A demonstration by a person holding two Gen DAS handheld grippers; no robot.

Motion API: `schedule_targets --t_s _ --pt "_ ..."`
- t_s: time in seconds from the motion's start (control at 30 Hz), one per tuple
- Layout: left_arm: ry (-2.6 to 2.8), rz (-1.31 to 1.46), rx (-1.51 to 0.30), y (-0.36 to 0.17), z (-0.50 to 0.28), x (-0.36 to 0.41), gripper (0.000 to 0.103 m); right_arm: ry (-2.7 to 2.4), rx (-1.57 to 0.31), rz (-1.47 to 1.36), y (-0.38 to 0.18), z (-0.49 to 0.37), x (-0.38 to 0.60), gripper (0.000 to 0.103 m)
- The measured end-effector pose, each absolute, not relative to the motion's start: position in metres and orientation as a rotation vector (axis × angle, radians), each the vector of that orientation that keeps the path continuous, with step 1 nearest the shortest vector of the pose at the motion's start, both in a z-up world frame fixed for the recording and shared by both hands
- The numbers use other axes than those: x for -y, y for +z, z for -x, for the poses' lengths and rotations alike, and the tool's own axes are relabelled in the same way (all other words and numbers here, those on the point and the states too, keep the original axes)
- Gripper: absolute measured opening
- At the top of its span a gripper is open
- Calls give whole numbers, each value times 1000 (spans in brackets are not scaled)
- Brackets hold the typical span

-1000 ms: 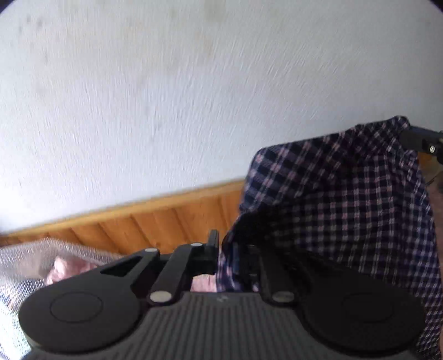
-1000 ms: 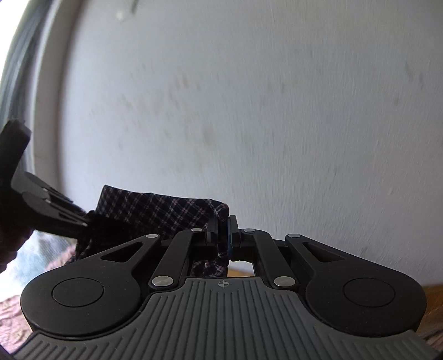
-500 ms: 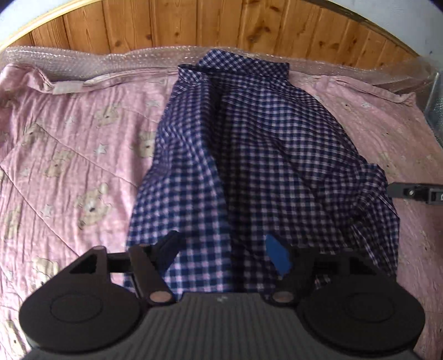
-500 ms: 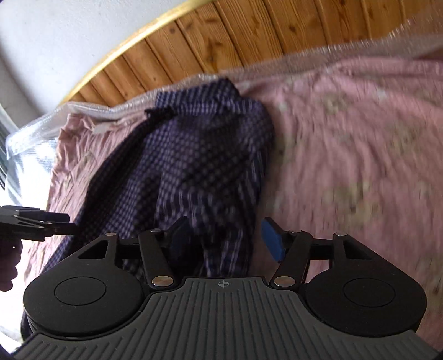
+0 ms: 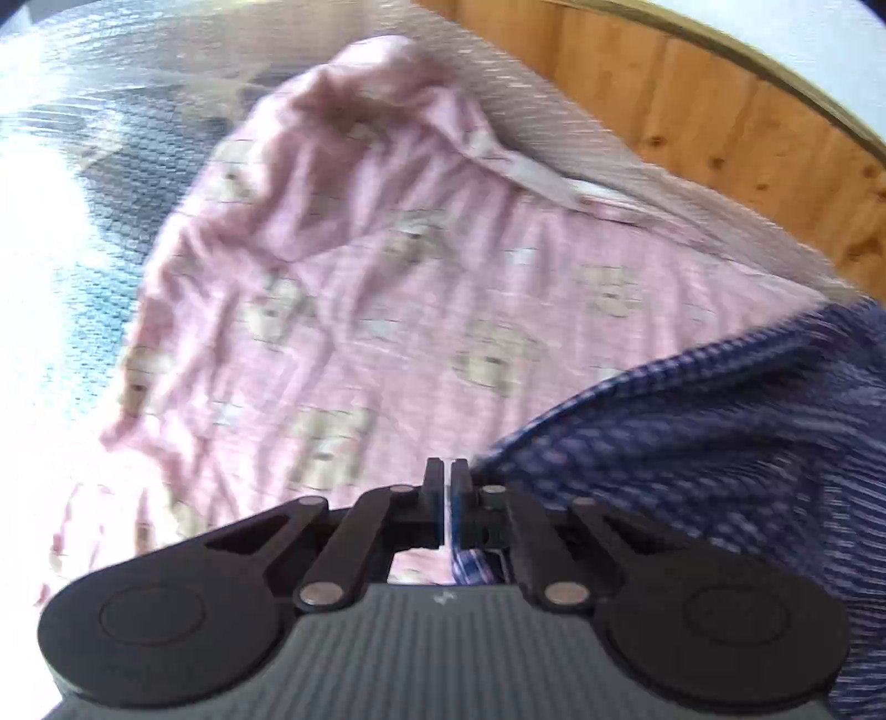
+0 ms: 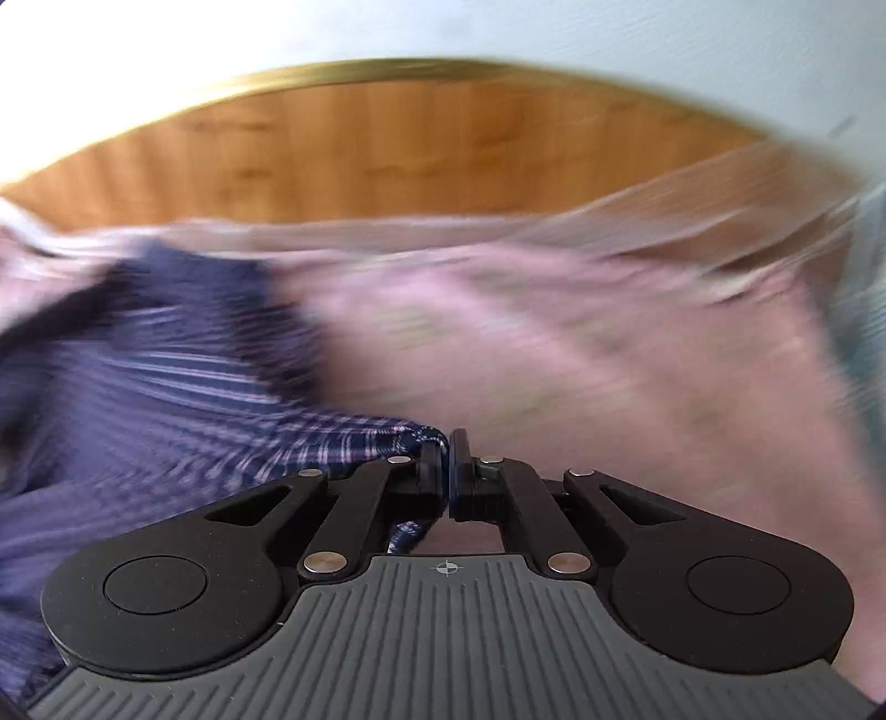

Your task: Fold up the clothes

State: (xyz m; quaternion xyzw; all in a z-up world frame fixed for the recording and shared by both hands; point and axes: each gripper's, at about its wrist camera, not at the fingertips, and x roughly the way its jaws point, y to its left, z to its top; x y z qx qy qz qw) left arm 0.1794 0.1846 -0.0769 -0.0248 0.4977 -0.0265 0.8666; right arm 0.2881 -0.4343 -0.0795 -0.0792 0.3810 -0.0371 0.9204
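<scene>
At three o'clock of my left tongs [image 5: 447, 501], which are black with blue pads, lies the navy-and-white checked shirt [image 5: 720, 437]. The bedsheet [image 5: 387, 288] is pink with pale bear prints. At twelve o'clock, the headboard [image 6: 421, 160] is honey-coloured wood.

Soft checked cloth shirt [image 5: 720, 421], crumpled pink cotton sheet [image 5: 387, 288], varnished wood headboard [image 6: 421, 160].

A pink quilt [image 5: 387, 310] spreads ahead of the claw, bubble wrap [image 5: 99, 183] to its left, a wooden headboard [image 6: 421, 160] and wall [image 6: 498, 27] beyond.
</scene>
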Motion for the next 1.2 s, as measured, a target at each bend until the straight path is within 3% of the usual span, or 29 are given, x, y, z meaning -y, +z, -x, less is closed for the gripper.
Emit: schedule_targets --t_s 0.03,0.1,0.13,0.2,0.33,0.43,0.5,0.63,0.67,0.7,0.73,0.77,0.8,0.97,1.07,1.17,1.2 --pt "-75 59 -1035 -73 -173 -187 6 -119 -777 175 -77 -293 441 5" --pt "-113 73 -1021 -66 -159 -191 10 -110 -795 79 -71 -295 453 28" --pt "-132 80 -1014 -63 -152 -193 15 -81 -787 2 -64 -286 455 35" --pt "-170 95 -1000 -55 -138 -197 25 -36 -750 -84 -54 -259 446 57" --pt "-246 123 -971 -41 -111 -206 61 219 -867 -291 -90 -198 402 67" --pt "-388 -155 -934 -47 -67 -145 79 350 -945 -273 -124 -149 355 75" --pt "-422 -250 -947 -70 -53 -124 83 426 -979 -259 -144 -123 330 86" --pt "-446 -318 -976 -113 -50 -103 83 442 -1021 -224 -181 -105 295 86" --pt "-443 -333 -979 -118 -52 -101 83 436 -1023 -193 -185 -106 287 65" --pt "-439 -348 -982 -123 -55 -98 80 420 -1028 -162 -187 -109 281 25" --pt "-434 -363 -985 -127 -57 -96 59 396 -1042 -144 -187 -113 277 2" --pt "-430 -377 -988 -132 -60 -93 45 373 -1038 -133 -184 -114 276 0" --pt "-463 -345 -976 -122 -53 -99 9 352 -1000 -133 -172 -112 279 0" --pt "-626 -179 -908 -69 -19 -129 9 165 -804 -166 -86 -62 345 0" --pt "-643 -138 -913 -57 -2 -144 10 39 -847 -25 -85 -33 376 0" --pt "-548 -65 -1010 -90 -1 -155 10 99 -888 58 -104 -16 352 10" --pt "-524 -35 -1014 -95 -3 -157 13 152 -886 83 -109 -11 334 38"
